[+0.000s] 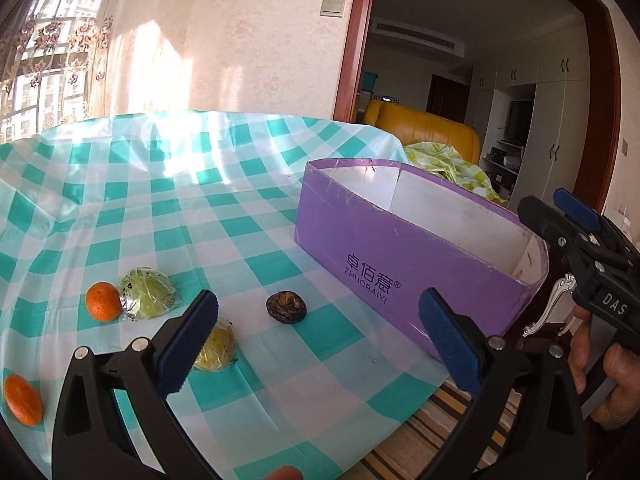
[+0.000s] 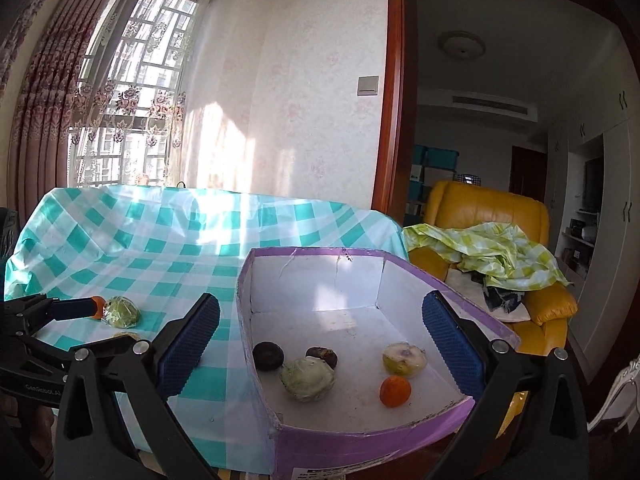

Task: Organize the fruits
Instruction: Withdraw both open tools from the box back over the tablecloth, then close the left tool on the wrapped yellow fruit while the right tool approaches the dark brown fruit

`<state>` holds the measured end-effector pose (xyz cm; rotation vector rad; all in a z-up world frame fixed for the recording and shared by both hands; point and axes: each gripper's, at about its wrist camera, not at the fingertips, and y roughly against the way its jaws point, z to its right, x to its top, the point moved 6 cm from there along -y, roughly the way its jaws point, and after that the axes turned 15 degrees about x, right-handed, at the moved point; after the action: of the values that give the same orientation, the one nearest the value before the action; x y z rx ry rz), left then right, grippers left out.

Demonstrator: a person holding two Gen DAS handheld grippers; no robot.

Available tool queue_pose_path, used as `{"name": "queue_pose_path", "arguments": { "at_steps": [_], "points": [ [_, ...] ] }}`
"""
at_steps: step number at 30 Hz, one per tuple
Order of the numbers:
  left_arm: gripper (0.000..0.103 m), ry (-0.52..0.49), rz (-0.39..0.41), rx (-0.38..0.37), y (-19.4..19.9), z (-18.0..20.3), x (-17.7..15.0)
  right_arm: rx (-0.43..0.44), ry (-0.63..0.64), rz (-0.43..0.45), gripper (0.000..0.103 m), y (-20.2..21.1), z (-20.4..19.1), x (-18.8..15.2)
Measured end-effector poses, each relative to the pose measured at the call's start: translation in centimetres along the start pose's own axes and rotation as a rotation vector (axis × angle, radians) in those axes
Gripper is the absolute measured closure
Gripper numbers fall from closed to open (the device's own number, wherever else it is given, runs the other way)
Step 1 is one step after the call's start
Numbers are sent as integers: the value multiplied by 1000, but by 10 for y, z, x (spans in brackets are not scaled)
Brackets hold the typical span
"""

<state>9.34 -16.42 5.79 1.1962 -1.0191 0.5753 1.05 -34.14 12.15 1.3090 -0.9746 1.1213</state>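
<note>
A purple box (image 1: 400, 256) stands on the checked tablecloth; in the right wrist view (image 2: 360, 448) it holds an orange (image 2: 395, 390), a wrapped green fruit (image 2: 307, 378), a pale wrapped fruit (image 2: 404, 358) and two dark fruits (image 2: 268, 356). On the cloth lie two oranges (image 1: 103, 301), a wrapped green fruit (image 1: 150, 293), a wrapped yellow fruit (image 1: 218, 346) and a dark fruit (image 1: 286, 306). My left gripper (image 1: 320, 344) is open and empty above the cloth, beside the yellow fruit. My right gripper (image 2: 320, 344) is open and empty over the box.
The table's front edge (image 1: 400, 412) runs near the box, with a striped rug below. A yellow armchair (image 2: 492, 216) with a crumpled green cloth stands behind the table on the right. A wall and curtained window lie beyond.
</note>
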Motion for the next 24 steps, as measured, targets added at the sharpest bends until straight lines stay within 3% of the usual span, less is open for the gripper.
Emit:
{"name": "queue_pose_path", "arguments": {
  "at_steps": [13,24],
  "points": [
    [2,200,-140,60,-10,-65,-30,130,109,-52,5,-6,-69,-23],
    [2,248,-291,106,-35,-87,-48,243,218,-177,5,-27,-120,-53]
  ]
}}
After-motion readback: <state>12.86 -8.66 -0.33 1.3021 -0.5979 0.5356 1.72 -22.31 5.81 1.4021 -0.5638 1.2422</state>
